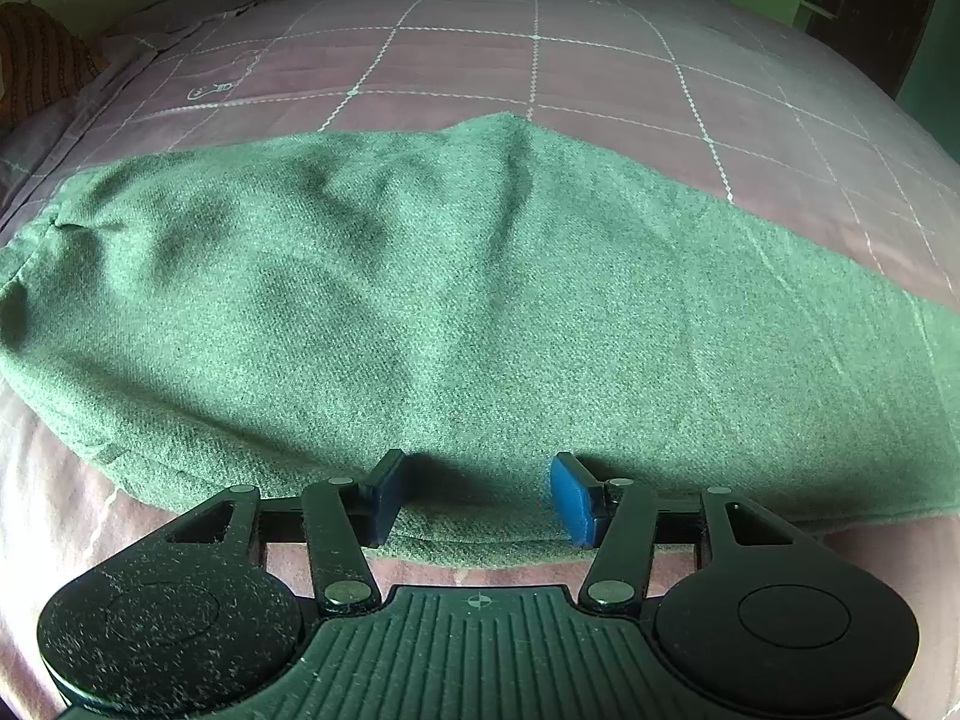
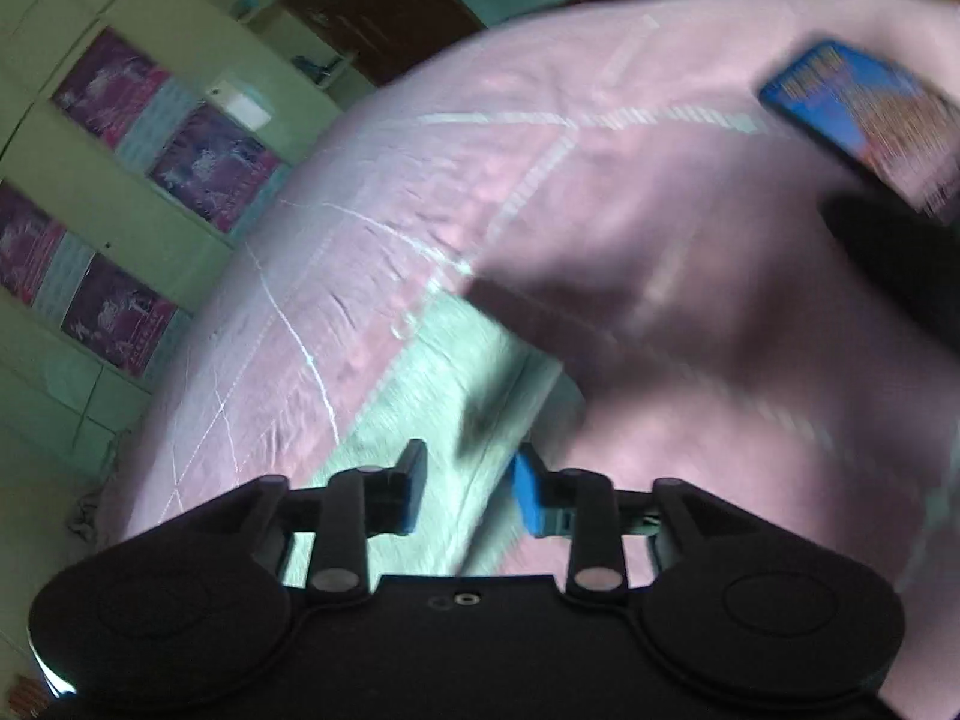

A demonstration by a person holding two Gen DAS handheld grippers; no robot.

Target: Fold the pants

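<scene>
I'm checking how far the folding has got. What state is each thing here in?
green pants: lying across the bed, doubled over lengthwise, wrinkled, not yet folded short.
left gripper: open, jaws astride the pants' near edge, pads not pressing.
right gripper: open, nothing clamped, above a pale end of cloth; picture blurred.
pink bedspread: spread out, lightly creased.
blue book: lying on the bed, closed.

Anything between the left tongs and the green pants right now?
No. The left tongs stand open straddling the near edge of the green pants on the bed; nothing visible lies between them.
</scene>
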